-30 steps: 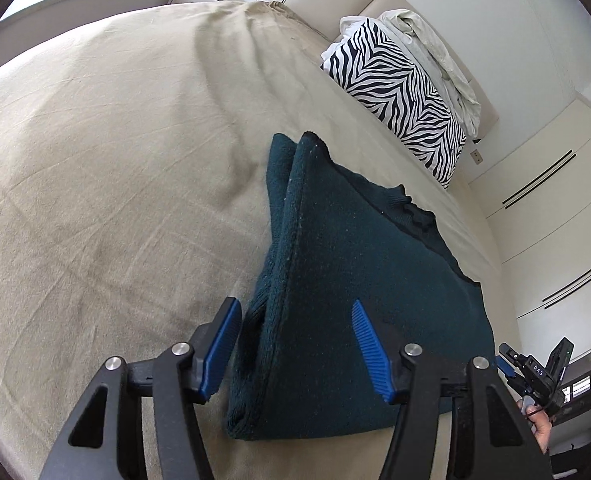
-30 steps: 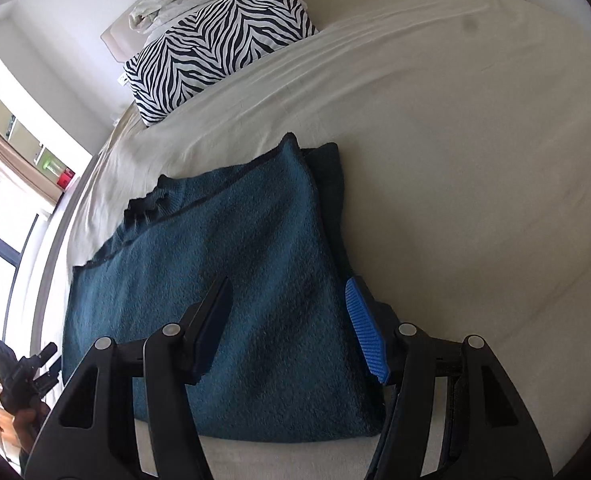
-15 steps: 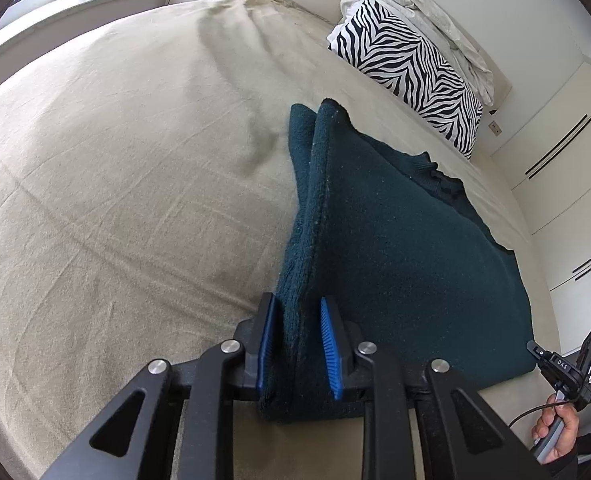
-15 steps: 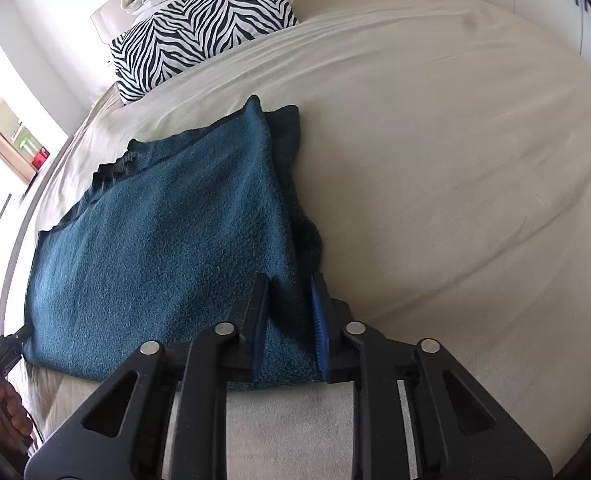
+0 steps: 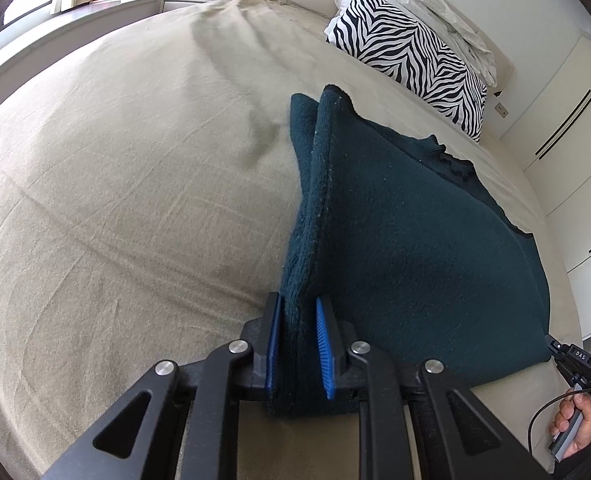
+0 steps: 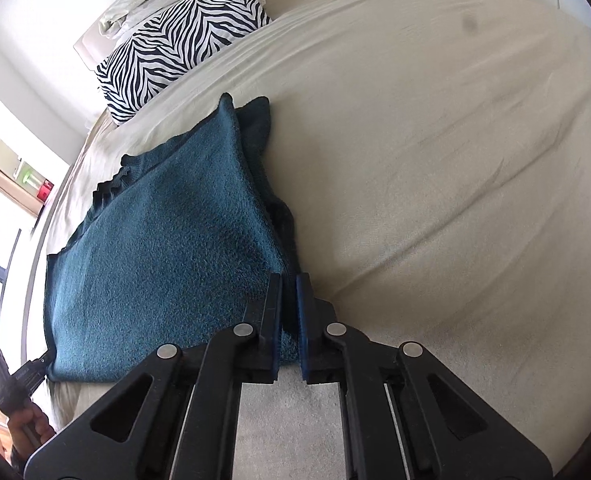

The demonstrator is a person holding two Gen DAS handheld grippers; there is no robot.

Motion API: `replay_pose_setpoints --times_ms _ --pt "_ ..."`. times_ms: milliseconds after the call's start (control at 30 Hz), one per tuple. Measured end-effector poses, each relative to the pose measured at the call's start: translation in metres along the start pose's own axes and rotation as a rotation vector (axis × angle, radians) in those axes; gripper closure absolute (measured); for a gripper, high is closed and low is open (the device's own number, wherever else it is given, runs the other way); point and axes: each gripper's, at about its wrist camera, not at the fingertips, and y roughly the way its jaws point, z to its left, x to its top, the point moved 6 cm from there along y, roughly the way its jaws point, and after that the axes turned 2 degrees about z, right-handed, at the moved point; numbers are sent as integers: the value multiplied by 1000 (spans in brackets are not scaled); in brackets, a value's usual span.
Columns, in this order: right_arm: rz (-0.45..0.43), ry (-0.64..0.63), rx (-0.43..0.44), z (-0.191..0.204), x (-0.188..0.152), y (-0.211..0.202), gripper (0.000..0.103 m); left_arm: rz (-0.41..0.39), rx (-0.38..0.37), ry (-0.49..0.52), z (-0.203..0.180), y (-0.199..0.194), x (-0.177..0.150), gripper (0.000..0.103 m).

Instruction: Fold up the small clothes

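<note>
A dark teal knit garment (image 5: 415,248) lies folded on the beige bed sheet (image 5: 135,184). My left gripper (image 5: 298,344) is shut on its near left corner, and the cloth bunches between the blue pads. In the right wrist view the same garment (image 6: 167,248) spreads to the left. My right gripper (image 6: 290,320) is shut on its near right corner, the edge pinched and lifted slightly off the sheet (image 6: 435,184). Each view shows the other gripper small at the frame edge, held in a hand.
A zebra-print pillow (image 5: 411,56) with a crumpled white cloth behind it lies at the head of the bed; it also shows in the right wrist view (image 6: 179,44). White wardrobe doors (image 5: 575,128) stand on the right. A window ledge (image 5: 75,4) is far left.
Both grippers were open over the garment's near edge a second ago. They have closed on its two near corners and the edges now stand raised.
</note>
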Motion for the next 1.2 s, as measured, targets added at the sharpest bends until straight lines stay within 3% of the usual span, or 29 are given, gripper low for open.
replay_pose_setpoints --times_ms 100,167,200,233,267,300,333,400,500,600,733,833,900,933,1000,1067,1200 --pt "28 20 29 -5 0 5 95 -9 19 3 -3 -6 0 80" --pt "39 23 -1 -7 0 -2 78 -59 73 33 -10 -24 5 79" --pt "34 28 -16 -7 1 -9 74 -99 102 68 -17 -35 9 79" --pt "11 28 -31 -6 2 -18 63 -135 126 109 -26 -44 14 74" --pt "-28 21 -41 -2 6 -29 51 -161 140 151 -37 -49 19 63" --pt "-67 6 -39 4 10 -38 48 -174 154 188 -47 -50 25 57" --pt "-93 -15 -22 14 15 -44 47 -188 169 220 -57 -49 32 49" --pt "-97 -54 62 43 26 -44 47 -195 188 268 -75 -37 45 48" --pt "-43 -95 219 95 38 -23 47 -166 212 293 -94 -7 64 48" --pt "13 -113 342 148 47 10 47 -143 306 372 -106 23 77 48" --pt "109 -96 478 207 53 62 47 -51 328 366 -97 63 81 47" --pt "154 -81 536 235 52 93 47 -64 316 350 -90 72 81 40" --pt "183 -55 515 236 53 117 47 -65 311 352 -90 74 80 39" --pt "189 -41 500 232 54 126 52 -65 310 355 -90 75 80 39" --pt "182 -15 533 222 62 132 56 -66 306 359 -90 75 80 38" --pt "156 8 548 212 71 130 56 -68 302 359 -89 76 80 38" --pt "68 87 476 161 94 121 56 -73 296 357 -88 77 81 37"
